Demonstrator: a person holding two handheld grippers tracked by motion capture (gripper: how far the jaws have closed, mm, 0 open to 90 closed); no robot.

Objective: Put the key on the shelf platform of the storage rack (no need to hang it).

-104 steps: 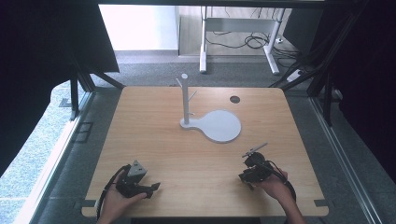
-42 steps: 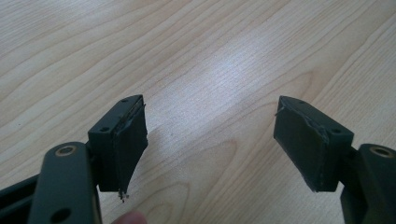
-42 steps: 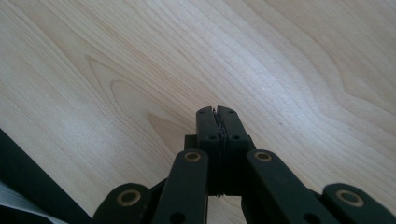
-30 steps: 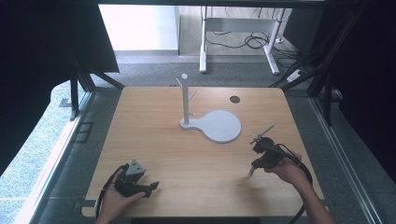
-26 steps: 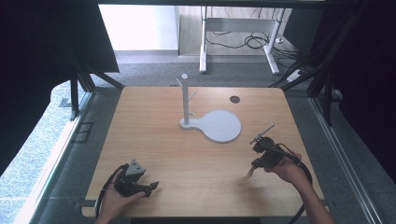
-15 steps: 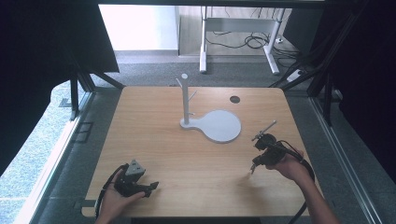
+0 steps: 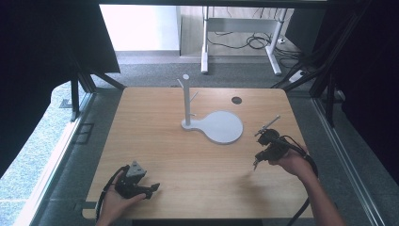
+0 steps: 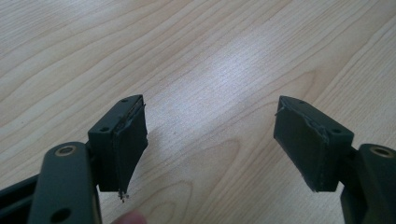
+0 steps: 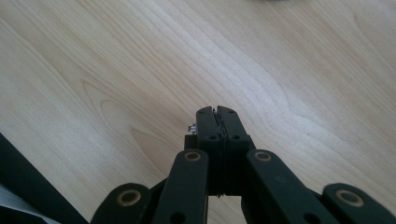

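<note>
White peg stand (image 7: 214, 123) lies up-left of my right hand-held gripper (image 7: 258, 161), jaws pressed together, nearer than my left hand-held gripper (image 7: 151, 189), jaws apart.

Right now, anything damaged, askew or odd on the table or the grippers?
Minor wear: in the left gripper view, the left gripper pads look frayed at their edges, with a loose bit hanging. The white stand is upright on its base, the wooden table unspilled. The right gripper is shut on nothing.
</note>
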